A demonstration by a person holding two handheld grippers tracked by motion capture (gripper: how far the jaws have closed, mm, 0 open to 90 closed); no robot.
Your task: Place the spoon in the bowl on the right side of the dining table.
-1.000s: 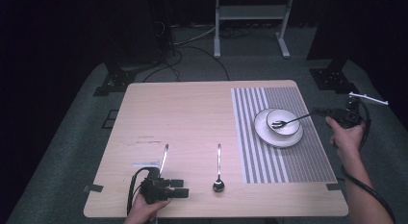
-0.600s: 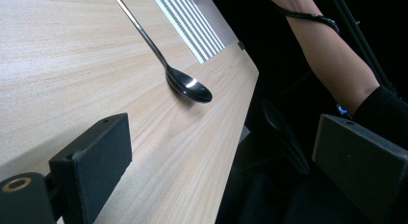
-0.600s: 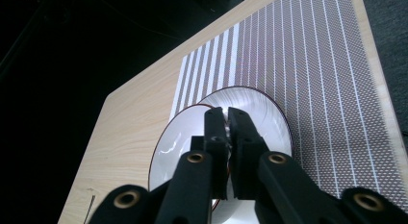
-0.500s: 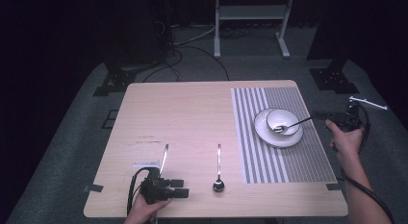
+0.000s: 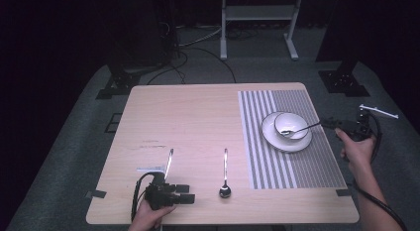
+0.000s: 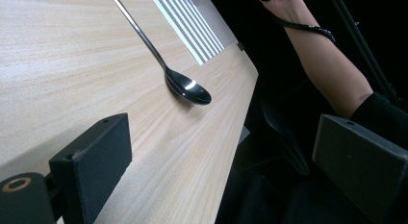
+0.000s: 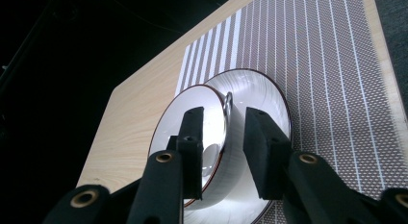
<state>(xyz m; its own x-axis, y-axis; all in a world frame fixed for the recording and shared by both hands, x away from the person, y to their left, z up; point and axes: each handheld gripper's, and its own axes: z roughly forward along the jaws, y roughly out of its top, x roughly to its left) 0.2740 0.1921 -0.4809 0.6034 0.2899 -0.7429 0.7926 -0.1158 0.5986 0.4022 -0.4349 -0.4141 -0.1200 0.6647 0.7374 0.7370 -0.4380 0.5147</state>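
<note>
At the near edge of the wooden table [image 5: 198, 112], the person's left hand [image 5: 148, 216] holds the left gripper [image 5: 188, 197] low over the tabletop, pointing toward the person's right. Seen from the left gripper view, its jaws stand wide apart with nothing between them: one black pad [image 6: 94, 159] sits over the wood and the other hangs past the table's near edge.

Just beyond that gripper, a dark metal spoon [image 5: 225, 176] lies flat on the wood with its bowl toward the person and its handle pointing away. Left of it lies a slim silver utensil [image 5: 169, 161]; I cannot tell what kind it is. A small pale slip [image 5: 150, 169] lies beside its near end.

Farther off, on the right half of the table, a grey striped placemat [image 5: 292, 161] carries a white plate [image 5: 272, 137] with a white bowl [image 5: 289, 122] set on it. A second spoon [image 5: 299, 128] rests with its bowl end inside the white bowl and its handle reaching out to the right.

At the table's right edge the right hand [image 5: 354, 146] holds the right gripper [image 5: 329, 123] level with that handle. In the right gripper view the jaws are narrowly parted and the spoon's handle end [image 7: 228, 101] shows between their tips; whether the pads actually pinch it I cannot tell.
</note>
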